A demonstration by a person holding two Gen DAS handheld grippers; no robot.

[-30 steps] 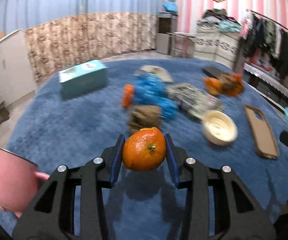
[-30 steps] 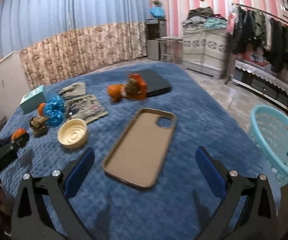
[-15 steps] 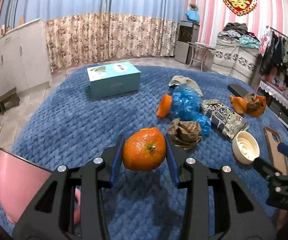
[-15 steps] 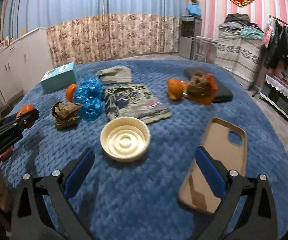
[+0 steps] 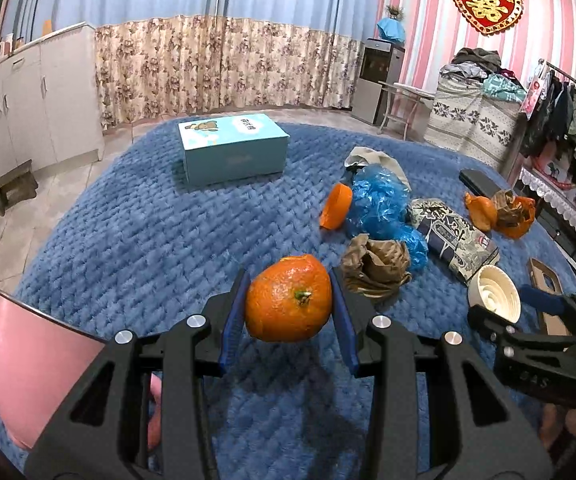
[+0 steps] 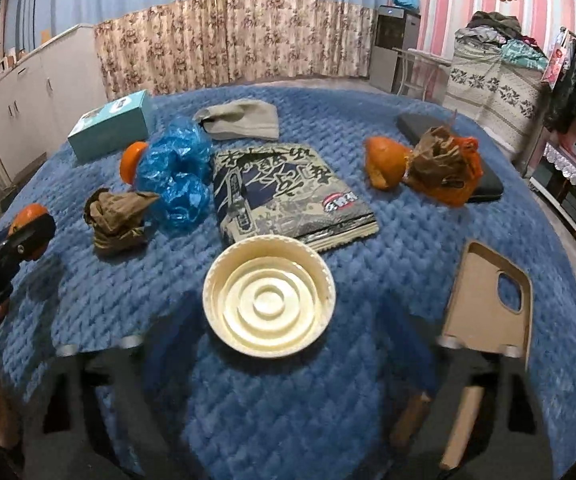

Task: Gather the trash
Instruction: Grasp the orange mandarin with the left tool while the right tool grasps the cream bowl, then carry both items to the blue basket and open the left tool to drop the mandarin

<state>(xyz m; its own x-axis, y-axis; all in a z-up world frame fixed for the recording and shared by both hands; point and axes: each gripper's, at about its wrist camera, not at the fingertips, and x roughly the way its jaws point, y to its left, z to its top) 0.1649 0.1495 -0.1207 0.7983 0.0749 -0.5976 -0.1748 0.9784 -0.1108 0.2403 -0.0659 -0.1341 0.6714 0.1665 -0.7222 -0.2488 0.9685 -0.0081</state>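
Across the blue knitted bed cover (image 6: 367, 400) the trash lies scattered: a printed packet (image 6: 288, 196), blue plastic bags (image 6: 176, 172), a crumpled brown paper wad (image 6: 116, 220) and, nearest, a cream round lid (image 6: 268, 303). That lid sits dead ahead of the right tongs (image 6: 284, 364), centred between their blurred fingers, which are closing with nothing pressed between them yet; being round, it offers no long axis to line up with. The right hand is plainly the nearer one. The left tongs (image 5: 288, 316) are narrowed onto an orange peel shell (image 5: 288, 304), held clear of the cover, beside a pink bin (image 5: 36, 368).
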